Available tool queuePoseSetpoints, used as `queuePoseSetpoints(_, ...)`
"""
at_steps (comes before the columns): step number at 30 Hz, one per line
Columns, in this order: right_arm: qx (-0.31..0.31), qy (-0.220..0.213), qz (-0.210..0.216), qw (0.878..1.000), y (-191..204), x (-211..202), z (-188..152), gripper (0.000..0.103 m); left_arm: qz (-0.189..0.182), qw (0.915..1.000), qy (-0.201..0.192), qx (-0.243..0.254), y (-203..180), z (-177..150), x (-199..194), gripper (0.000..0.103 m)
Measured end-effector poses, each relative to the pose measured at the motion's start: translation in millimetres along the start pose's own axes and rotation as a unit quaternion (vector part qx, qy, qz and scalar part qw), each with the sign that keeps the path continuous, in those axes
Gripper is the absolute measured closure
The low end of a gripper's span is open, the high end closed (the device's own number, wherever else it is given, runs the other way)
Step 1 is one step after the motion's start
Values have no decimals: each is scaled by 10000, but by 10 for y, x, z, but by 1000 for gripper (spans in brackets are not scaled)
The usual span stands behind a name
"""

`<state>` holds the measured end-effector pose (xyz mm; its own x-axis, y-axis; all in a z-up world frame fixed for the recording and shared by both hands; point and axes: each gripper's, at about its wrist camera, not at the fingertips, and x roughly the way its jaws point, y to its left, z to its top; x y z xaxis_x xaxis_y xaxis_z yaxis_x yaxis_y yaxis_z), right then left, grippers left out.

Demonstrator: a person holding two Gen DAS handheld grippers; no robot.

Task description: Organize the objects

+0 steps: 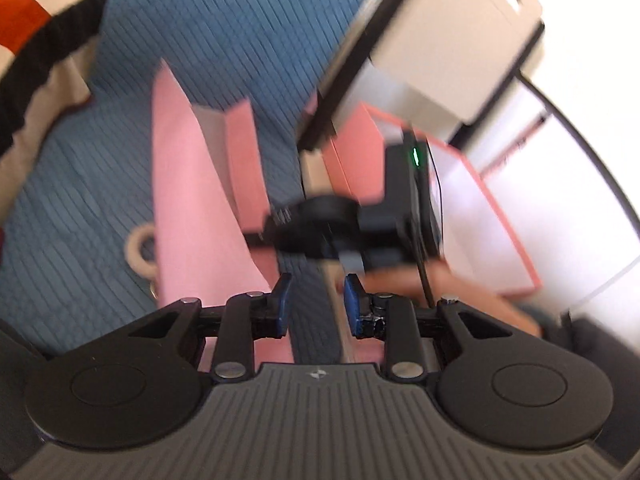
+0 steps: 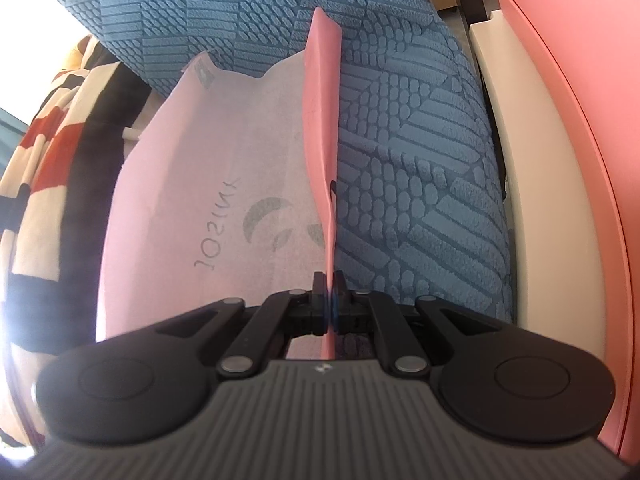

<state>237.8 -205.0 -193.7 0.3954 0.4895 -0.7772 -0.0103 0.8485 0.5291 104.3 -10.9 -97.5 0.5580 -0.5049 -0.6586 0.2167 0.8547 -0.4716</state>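
Note:
A pink box lined with printed tissue paper lies open on the blue textured cover. My right gripper is shut on the box's upright pink flap, seen edge-on. In the left wrist view my left gripper is open and empty, hovering just above the pink box. The right gripper shows there as a blurred black body held by a hand, just ahead of my left fingers.
A pink lid or second box with a cream inner part stands at the right. A striped blanket lies at the left. A beige ring rests on the cover. A grey case leans above.

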Motion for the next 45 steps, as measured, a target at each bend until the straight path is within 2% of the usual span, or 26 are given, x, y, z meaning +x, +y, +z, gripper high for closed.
queuePoseSetpoints(11, 32, 114, 55, 9999, -38, -3, 6, 98, 268, 9977, 565, 254, -51, -322, 450, 69)
queuePoseSetpoints(18, 41, 112, 53, 9999, -50, -11, 8, 98, 417, 9959, 700, 404, -35, -435, 498, 66)
queuePoseSetpoints(26, 73, 132, 77, 9999, -61, -15, 9, 98, 694, 9944, 690, 397, 20, -493, 706, 63)
queuePoseSetpoints(31, 16, 21, -15, 10000, -67, -27, 26, 98, 696, 9955, 516, 384, 65, -477, 828, 63)
queuePoseSetpoints(36, 128, 53, 94, 9999, -122, -38, 40, 98, 671, 9954, 493, 466, 68, -489, 835, 63)
queuePoseSetpoints(40, 175, 88, 175, 9997, -128, -43, 34, 98, 825, 9932, 638, 507, 143, -513, 867, 63)
queuePoseSetpoints(45, 240, 112, 245, 9994, -130, -51, 24, 97, 1102, 9912, 569, 471, 180, -489, 861, 64)
